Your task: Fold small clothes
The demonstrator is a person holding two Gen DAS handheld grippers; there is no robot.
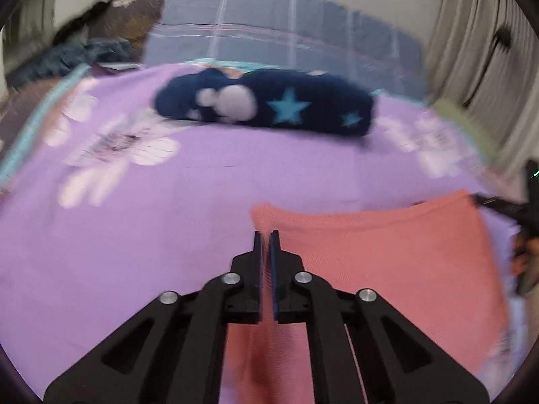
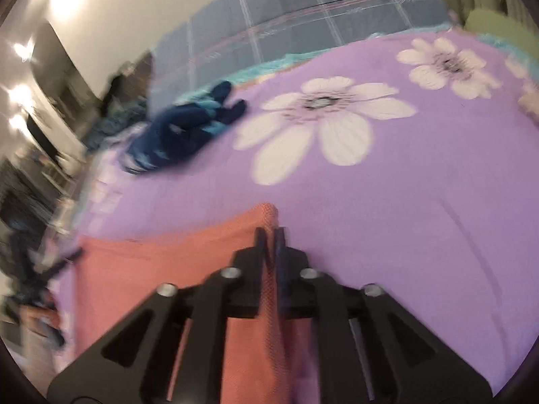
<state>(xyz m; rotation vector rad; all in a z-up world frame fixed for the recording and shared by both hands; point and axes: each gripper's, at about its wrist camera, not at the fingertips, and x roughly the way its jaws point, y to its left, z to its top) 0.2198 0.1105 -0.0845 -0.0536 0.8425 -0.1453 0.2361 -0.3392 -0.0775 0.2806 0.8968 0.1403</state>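
Both grippers, left gripper (image 1: 266,235) and right gripper (image 2: 270,232), clench opposite corners of the salmon-pink knit cloth (image 1: 387,256), stretched sideways between them above the purple floral bed (image 1: 151,235).

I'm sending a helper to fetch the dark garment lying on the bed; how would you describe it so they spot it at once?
Start at the purple flowered bedspread. Along its far edge, just before the blue plaid sheet, lies a bunched navy garment. Unlike the plain salmon cloth nearby, it is dark blue with turquoise stars and pale round patches.
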